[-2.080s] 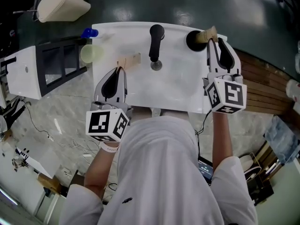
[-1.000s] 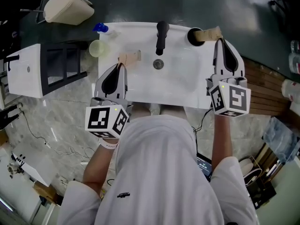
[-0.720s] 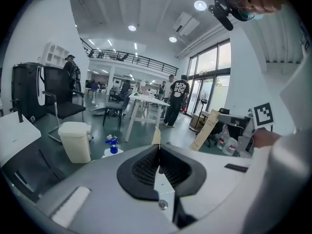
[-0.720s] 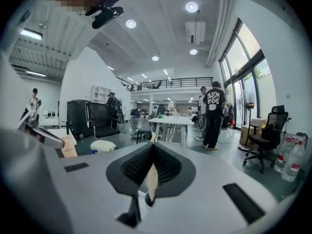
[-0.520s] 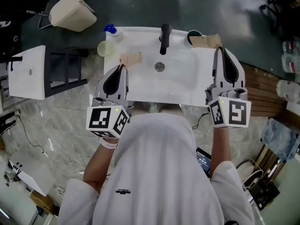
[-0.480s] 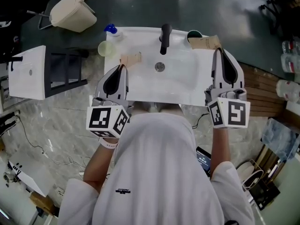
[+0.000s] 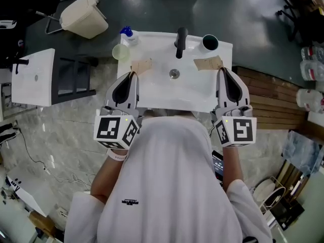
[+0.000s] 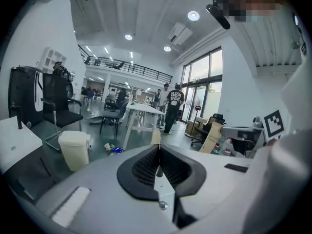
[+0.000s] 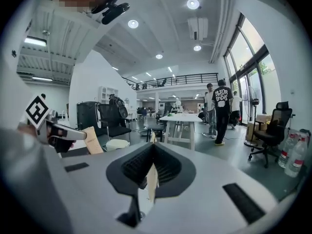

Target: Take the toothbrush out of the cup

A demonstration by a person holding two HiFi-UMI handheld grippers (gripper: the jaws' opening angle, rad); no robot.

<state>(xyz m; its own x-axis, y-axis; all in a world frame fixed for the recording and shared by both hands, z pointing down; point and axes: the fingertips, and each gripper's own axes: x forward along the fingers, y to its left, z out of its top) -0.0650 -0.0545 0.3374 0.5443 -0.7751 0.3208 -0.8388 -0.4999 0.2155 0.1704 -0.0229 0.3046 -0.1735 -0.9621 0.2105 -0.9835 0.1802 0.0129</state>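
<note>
- Evidently, the toothbrush (image 7: 208, 63) shows only as a flat tan paper sleeve with dark print. The brush itself is not seen, so the name is a judgement made from the task.
- It is judged light and stiff along its length, while the paper is thin, easily creased and somewhat slick. A firm pinch across the flat faces, near one end, is judged the right hold, and no hard squeeze is called for.
- The right gripper (image 7: 220, 70) is closed on it. In the right gripper view the jaws are drawn together on the toothbrush (image 9: 151, 177), which is held edge-on with its far end showing just past the tips.
- In the head view it is held by its near end, and the rest projects leftward over the white tabletop (image 7: 197, 92), near the drain (image 7: 174, 74).
- The cup (image 7: 210, 43), dark with a lighter rim, is set at the back right corner, apart from the toothbrush. Nothing is seen standing in it, so the toothbrush is judged clear of it.
- The left gripper (image 7: 132, 74) is likewise closed, with a second tan packet (image 7: 142, 66) pinched by its end. In the left gripper view only its pale tip is seen past the shut jaws.
- A pale green cup (image 7: 120, 51) and a blue-capped bottle (image 7: 126, 32) are placed at the back left, near the second tan packet but not touched by it.
</note>
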